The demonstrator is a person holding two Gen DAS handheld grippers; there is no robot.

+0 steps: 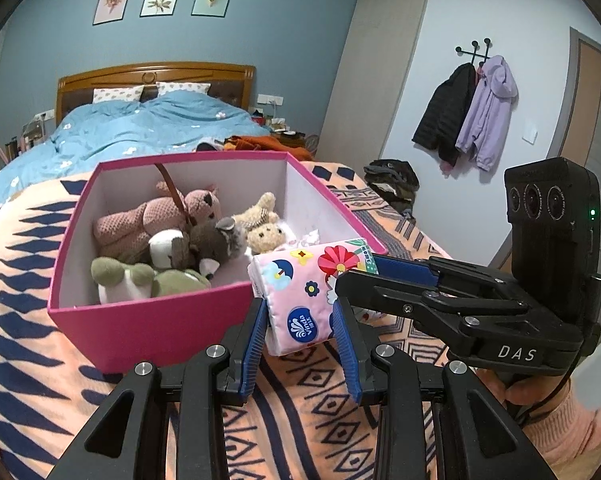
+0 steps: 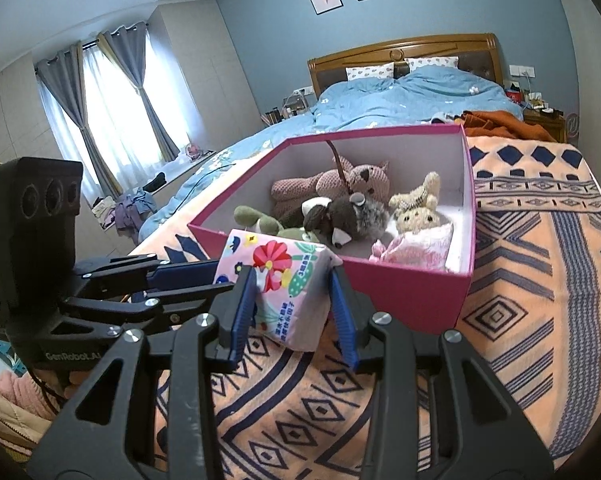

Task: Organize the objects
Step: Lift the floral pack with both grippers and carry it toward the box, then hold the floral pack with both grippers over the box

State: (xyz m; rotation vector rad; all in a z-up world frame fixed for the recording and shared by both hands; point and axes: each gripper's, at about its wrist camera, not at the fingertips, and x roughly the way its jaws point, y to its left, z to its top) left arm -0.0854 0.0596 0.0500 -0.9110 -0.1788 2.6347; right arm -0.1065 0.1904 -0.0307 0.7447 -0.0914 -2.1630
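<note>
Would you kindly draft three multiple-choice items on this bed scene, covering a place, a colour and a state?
1. Where do the plush toys lie?
A. inside the box
B. on the blue duvet
C. on the floor

2. What colour is the box outside?
A. green
B. pink
C. white

3. How is the tissue pack held?
A. by neither gripper
B. by the left gripper alone
C. by both grippers

Answers: 1 A, the toys sit within the box walls. 2 B, its outer sides are pink. 3 C, the left gripper and right gripper each clamp it.
</note>
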